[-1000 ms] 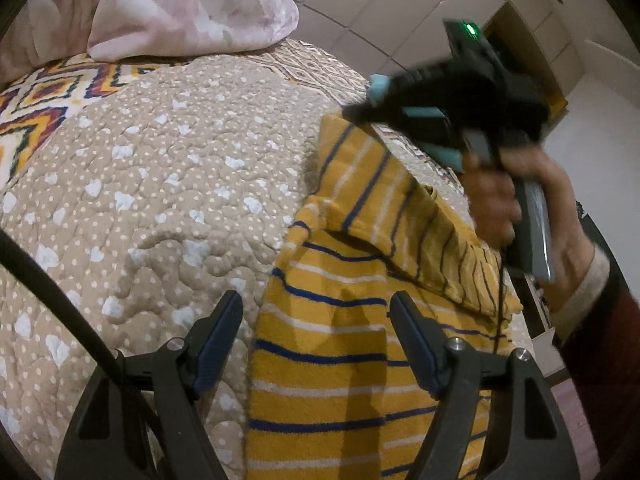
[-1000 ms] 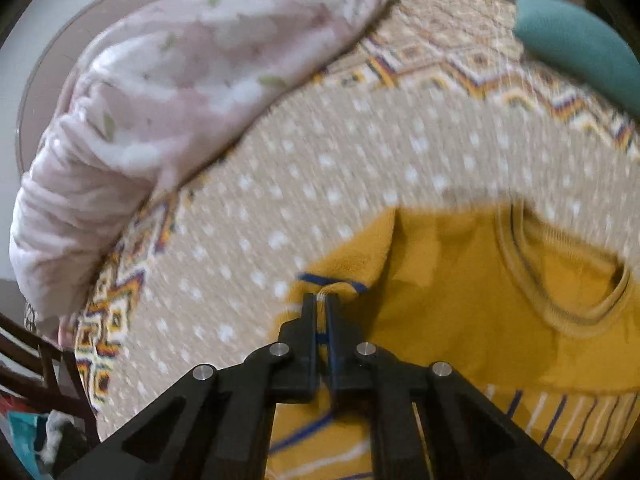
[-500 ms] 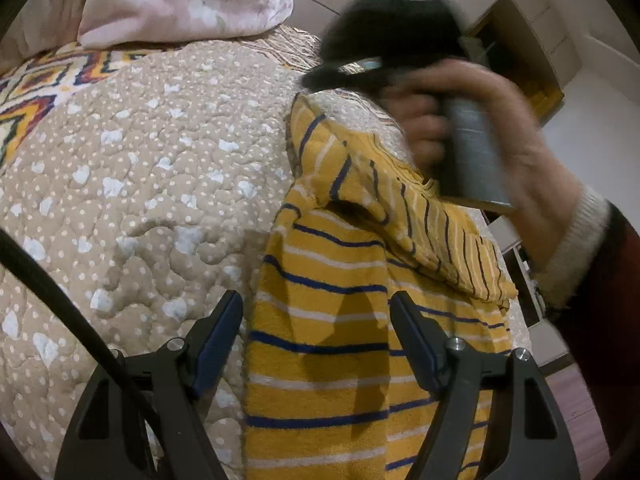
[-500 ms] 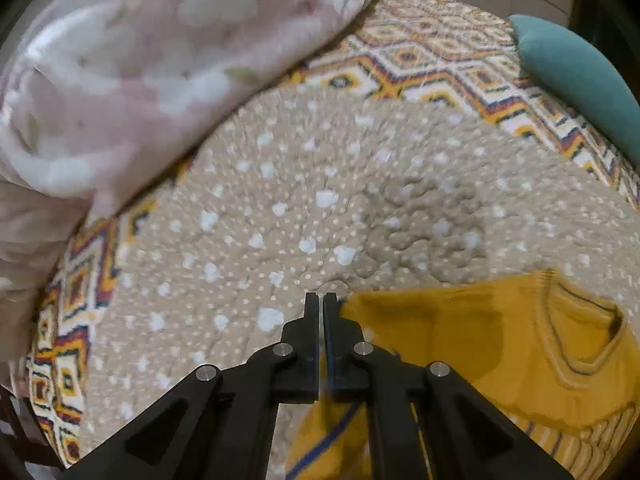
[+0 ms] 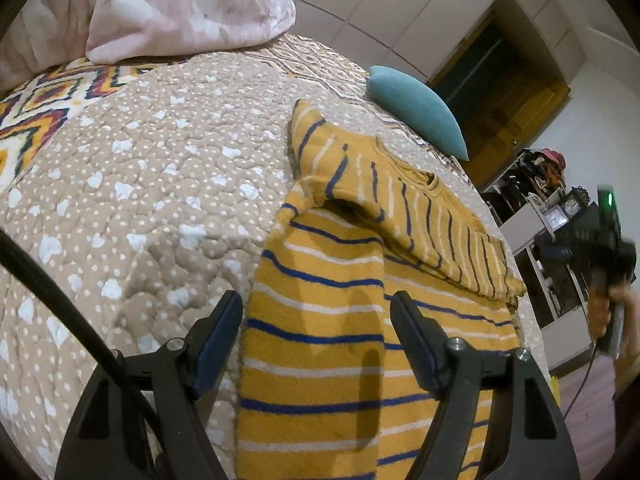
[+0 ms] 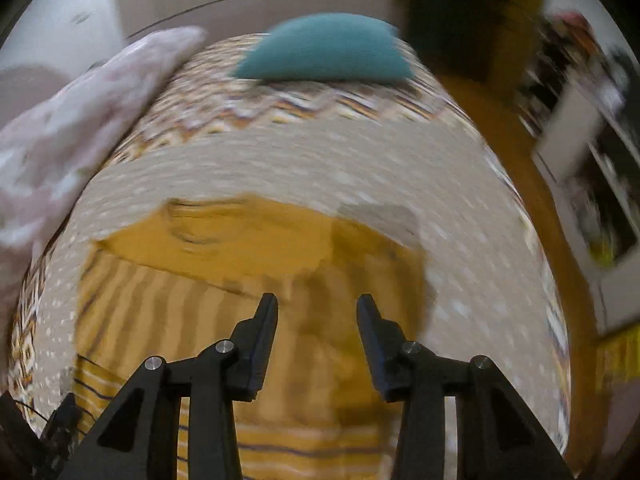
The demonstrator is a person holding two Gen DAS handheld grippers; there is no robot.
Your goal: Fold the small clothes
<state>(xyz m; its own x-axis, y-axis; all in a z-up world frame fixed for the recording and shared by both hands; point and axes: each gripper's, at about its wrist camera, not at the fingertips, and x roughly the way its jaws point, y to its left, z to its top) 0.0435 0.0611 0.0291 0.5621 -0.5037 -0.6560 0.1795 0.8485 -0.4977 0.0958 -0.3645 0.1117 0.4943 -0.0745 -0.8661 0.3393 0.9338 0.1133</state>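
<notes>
Sweater [image 5: 336,312], mustard yellow with blue and white stripes, lies on the bed's dotted beige quilt [image 5: 132,184], one sleeve [image 5: 400,208] folded across its chest. Left tool [image 5: 316,336] hovers over the sweater's lower body, jaws wide and empty. Right tool [image 6: 317,332], likewise spread wide and holding nothing, hangs above the sweater in a motion-blurred view. Teal pillow [image 5: 416,110] rests beyond the neckline; pink floral bedding [image 5: 184,8] is heaped at the quilt's far left.

One sweater [image 5: 344,280], two pillows [image 5: 416,112]
</notes>
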